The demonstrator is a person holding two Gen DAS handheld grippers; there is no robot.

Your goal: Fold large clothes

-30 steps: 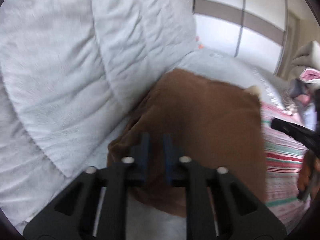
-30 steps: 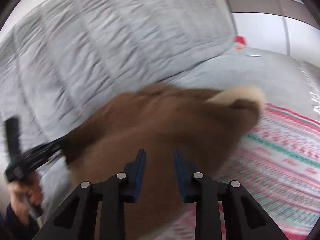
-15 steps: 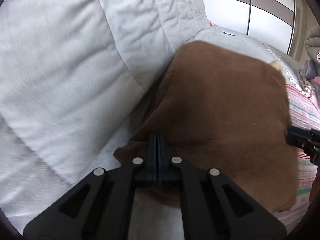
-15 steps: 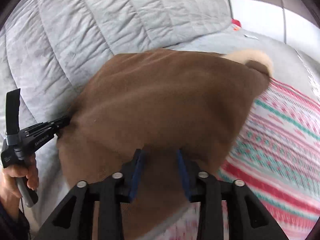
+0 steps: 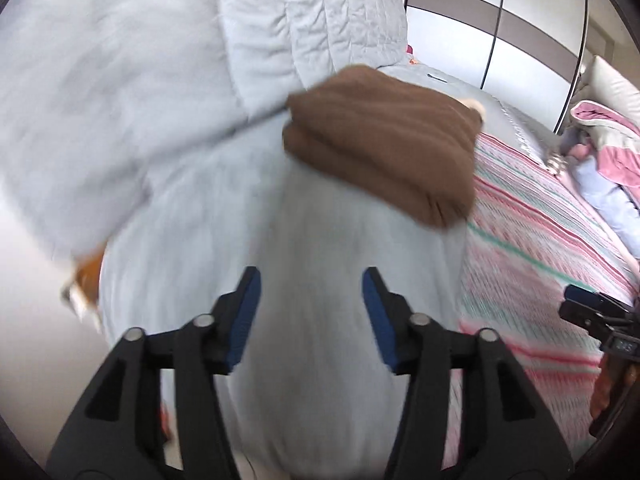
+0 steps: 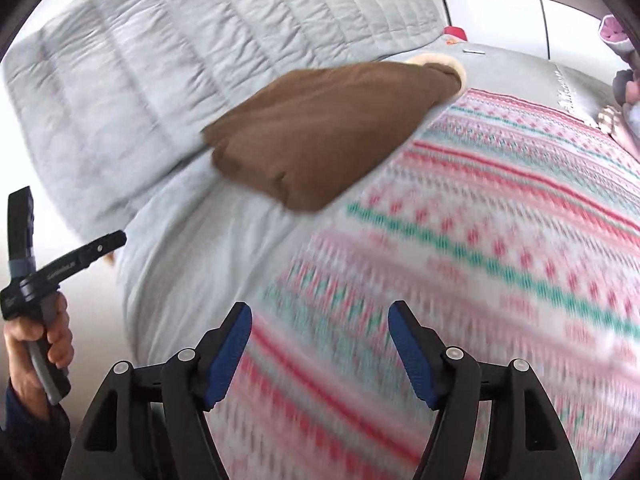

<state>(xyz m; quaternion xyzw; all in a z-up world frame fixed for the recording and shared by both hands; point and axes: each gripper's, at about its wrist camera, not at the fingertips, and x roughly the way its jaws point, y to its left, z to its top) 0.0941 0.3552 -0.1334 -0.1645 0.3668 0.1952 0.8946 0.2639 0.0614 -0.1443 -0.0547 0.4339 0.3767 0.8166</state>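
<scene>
Flanking brown garment [image 5: 384,144]: quilt [image 5: 168,60], striped blanket [image 6: 500,220]

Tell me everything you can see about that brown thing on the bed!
The brown garment looks like soft, fleecy fabric, folded into a thick, roughly rectangular bundle with layered edges. A cream fluffy trim peeks out at its far corner. It lies flat on the pale grey bedsheet, its far-left side against the quilted grey duvet, its right edge beside the striped patterned blanket. Neither gripper touches it.

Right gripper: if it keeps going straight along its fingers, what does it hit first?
Most likely the patterned blanket on the bed. The right gripper points down at it, jaws opening with nothing between them. The folded brown garment lies farther on and to the left. Depth is unclear.
</scene>
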